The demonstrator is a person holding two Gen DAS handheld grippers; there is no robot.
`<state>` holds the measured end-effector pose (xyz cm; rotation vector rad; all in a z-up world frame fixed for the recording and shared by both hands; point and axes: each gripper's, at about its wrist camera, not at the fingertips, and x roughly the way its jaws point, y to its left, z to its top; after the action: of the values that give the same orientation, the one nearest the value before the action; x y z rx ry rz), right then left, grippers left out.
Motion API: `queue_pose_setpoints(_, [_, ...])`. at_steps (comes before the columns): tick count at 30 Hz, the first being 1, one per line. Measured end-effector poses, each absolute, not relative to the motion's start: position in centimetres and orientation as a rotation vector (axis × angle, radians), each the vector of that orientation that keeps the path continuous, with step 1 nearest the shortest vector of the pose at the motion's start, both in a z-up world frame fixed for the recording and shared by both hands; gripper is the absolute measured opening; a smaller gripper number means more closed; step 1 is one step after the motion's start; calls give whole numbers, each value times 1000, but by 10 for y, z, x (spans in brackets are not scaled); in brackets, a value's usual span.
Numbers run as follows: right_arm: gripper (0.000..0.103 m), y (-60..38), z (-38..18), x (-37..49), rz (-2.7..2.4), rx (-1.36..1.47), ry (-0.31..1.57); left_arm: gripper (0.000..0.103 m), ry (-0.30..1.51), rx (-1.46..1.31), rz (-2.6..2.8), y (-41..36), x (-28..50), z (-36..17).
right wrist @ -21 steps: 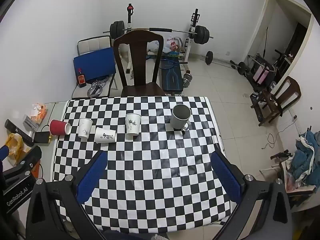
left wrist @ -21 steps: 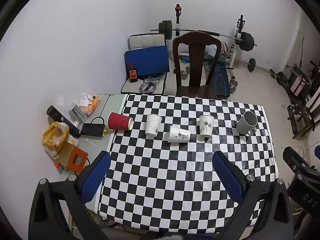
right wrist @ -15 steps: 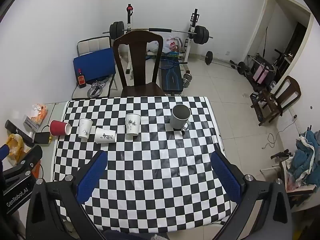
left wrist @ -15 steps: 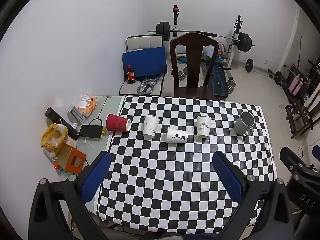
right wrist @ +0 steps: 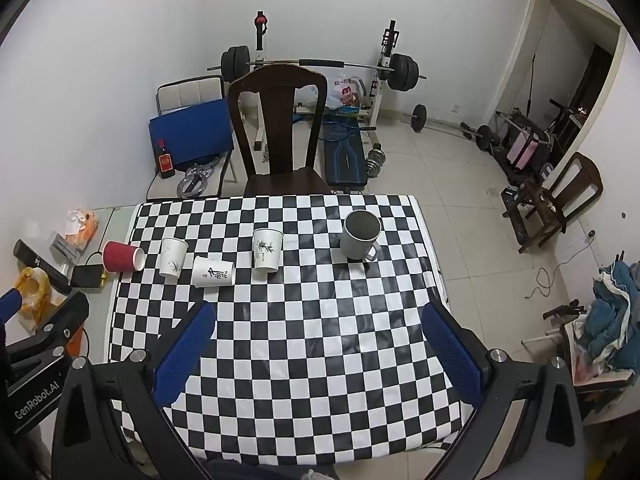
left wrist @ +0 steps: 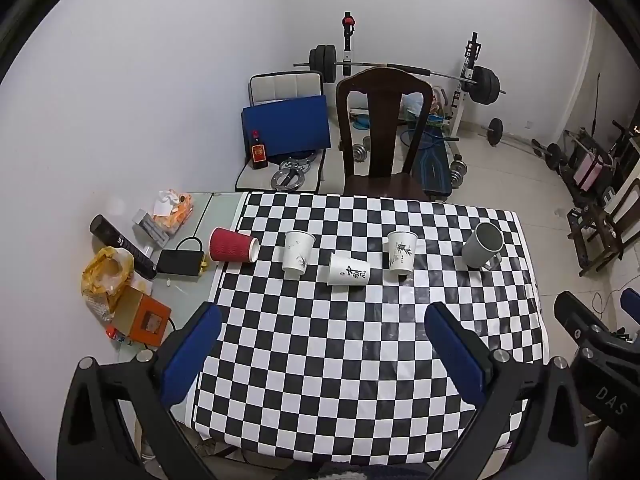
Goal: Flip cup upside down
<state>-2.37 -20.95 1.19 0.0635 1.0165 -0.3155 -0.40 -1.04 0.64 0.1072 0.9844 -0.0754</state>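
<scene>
1. Cups sit in a row across the far half of the checkered tabletop (left wrist: 360, 340): red cup (left wrist: 233, 245) on its side at the far left edge, white paper cup (left wrist: 297, 255) upright just right of it, another white paper cup (left wrist: 349, 270) on its side near the middle, third white cup (left wrist: 401, 251) upright, grey mug (left wrist: 481, 245) upright at far right.
2. Left of the cloth, on bare table: black tube (left wrist: 122, 246), black box with cable (left wrist: 180, 262), yellow bag (left wrist: 106, 276), orange box (left wrist: 142, 320), snack packet (left wrist: 172, 210).
3. Dark wooden chair (left wrist: 382, 136) at the far edge; weight bench with barbell (right wrist: 320, 65) behind it.
4. Nothing lies between the grippers and the cups.
5. Left hand-held gripper (left wrist: 320, 350): blue pads wide apart, holding nothing, above the near part of the tabletop, well short of the cups.
6. Right hand-held gripper (right wrist: 318, 350): also wide apart, nothing held, touching nothing.
</scene>
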Motion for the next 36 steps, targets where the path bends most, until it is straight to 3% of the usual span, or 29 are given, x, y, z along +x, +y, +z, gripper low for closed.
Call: queue_pose_setpoints(36, [103, -209, 19, -25, -321, 63, 1003, 103, 990, 101, -85, -23, -10, 9])
